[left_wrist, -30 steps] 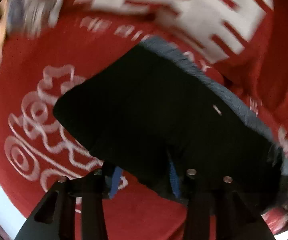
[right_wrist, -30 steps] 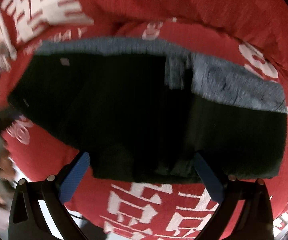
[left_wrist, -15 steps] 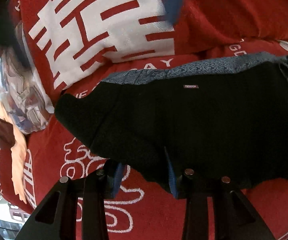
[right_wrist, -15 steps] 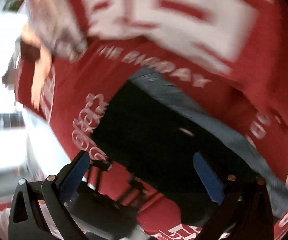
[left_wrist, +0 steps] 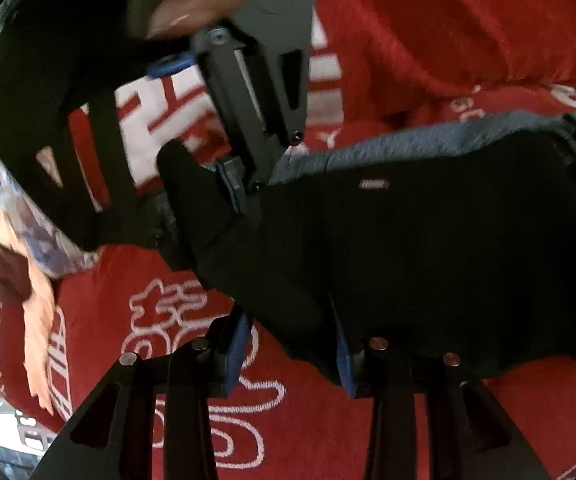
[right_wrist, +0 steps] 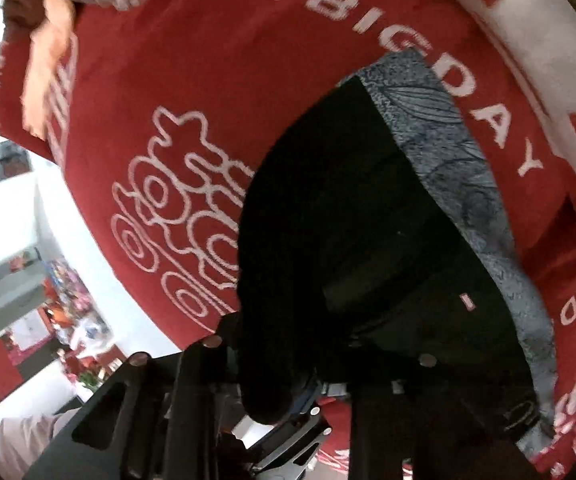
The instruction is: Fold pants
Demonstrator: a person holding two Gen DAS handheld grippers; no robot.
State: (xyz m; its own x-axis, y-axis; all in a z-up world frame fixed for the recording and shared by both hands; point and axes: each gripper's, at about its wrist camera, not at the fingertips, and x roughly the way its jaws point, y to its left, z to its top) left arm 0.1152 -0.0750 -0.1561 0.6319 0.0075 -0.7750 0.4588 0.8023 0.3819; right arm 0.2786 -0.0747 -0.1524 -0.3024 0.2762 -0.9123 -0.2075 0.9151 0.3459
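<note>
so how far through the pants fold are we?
Done: the pants lie as a short block on the red blanket, grey patterned layer at the far edge. In hand: both grippers, left gripper and right gripper, pinch the left end. Left: laying that end over.

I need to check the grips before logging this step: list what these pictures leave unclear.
- Right tool's grip: left wrist view, motion blur; right wrist view, black fabric pants cover the pads.
- Small label on the pants: too small to read.
- Left tool's hold: fabric drapes between its fingers, contact unclear.
</note>
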